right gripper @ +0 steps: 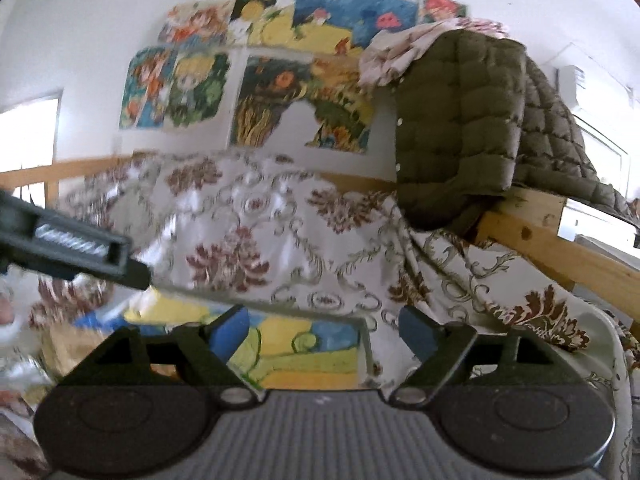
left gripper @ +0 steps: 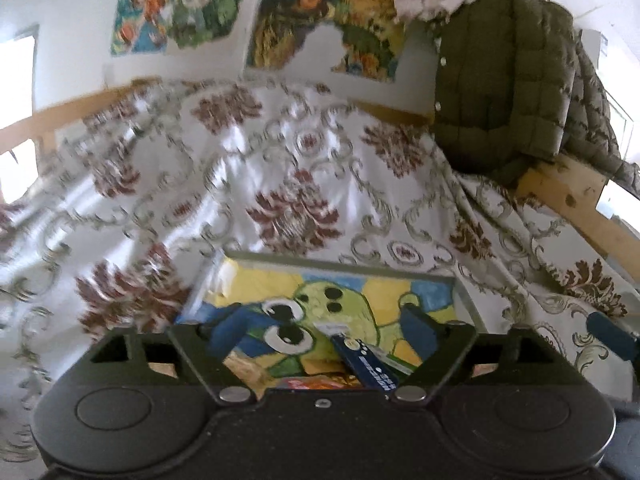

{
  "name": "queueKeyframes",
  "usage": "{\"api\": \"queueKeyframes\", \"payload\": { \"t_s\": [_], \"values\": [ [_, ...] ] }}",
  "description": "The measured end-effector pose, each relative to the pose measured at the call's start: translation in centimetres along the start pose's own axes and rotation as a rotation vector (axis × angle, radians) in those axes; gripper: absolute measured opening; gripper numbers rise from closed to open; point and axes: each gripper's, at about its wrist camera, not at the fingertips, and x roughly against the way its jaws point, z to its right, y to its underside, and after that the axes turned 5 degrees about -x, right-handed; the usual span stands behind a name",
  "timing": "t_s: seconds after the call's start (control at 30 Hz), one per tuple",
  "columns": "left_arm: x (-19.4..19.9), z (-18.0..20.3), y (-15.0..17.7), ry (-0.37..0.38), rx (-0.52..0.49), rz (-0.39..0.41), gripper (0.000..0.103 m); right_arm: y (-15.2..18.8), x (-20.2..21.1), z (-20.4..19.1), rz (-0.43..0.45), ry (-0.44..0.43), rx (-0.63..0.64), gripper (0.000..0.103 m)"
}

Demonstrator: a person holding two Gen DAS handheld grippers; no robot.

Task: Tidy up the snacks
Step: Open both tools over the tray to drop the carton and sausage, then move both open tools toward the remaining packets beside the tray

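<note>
Below, the slim dark-blue snack packet with white print lies tilted on the painted cartoon-frog board, between the spread, empty jaws of the left hand-held gripper; right hand-held gripper likewise released.

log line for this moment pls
left gripper: open, empty | right gripper: open, empty | blue snack packet: lying below left fingers
</note>
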Motion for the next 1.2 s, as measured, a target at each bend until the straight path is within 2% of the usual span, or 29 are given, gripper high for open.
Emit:
{"api": "queueKeyframes", "payload": {
  "t_s": [0.03,0.13,0.2,0.57,0.73,0.9,1.2],
  "values": [
    [0.8,-0.1,0.0,-0.012,-0.002,0.016,0.096,-0.3,0.3,0.2,0.008,-0.003,-0.016,0.089],
    [3.0,-0.2,0.1,-0.029,-0.008,0.046,0.100,-1.0,1.3,0.7,0.025,-0.024,-0.059,0.093],
    [4.3,-0.4,0.2,-0.029,-0.009,0.060,0.102,-1.3,2.0,1.0,0.034,-0.040,-0.080,0.102],
    [11.5,-2.1,4.0,-0.109,0.007,0.109,0.102,-1.4,6.9,-0.4,0.058,-0.098,-0.044,0.103],
    [13.8,-3.1,5.7,-0.130,0.002,0.104,0.102,-0.9,9.2,-1.6,0.056,-0.115,-0.031,0.103],
    [15.7,-4.1,7.7,-0.146,-0.031,0.090,0.102,0.9,11.8,-2.6,0.013,-0.125,-0.010,0.103],
    [17.7,-6.2,13.0,-0.154,-0.095,-0.020,0.102,4.2,15.7,-4.6,-0.110,-0.113,0.000,0.103]
  ]
}}
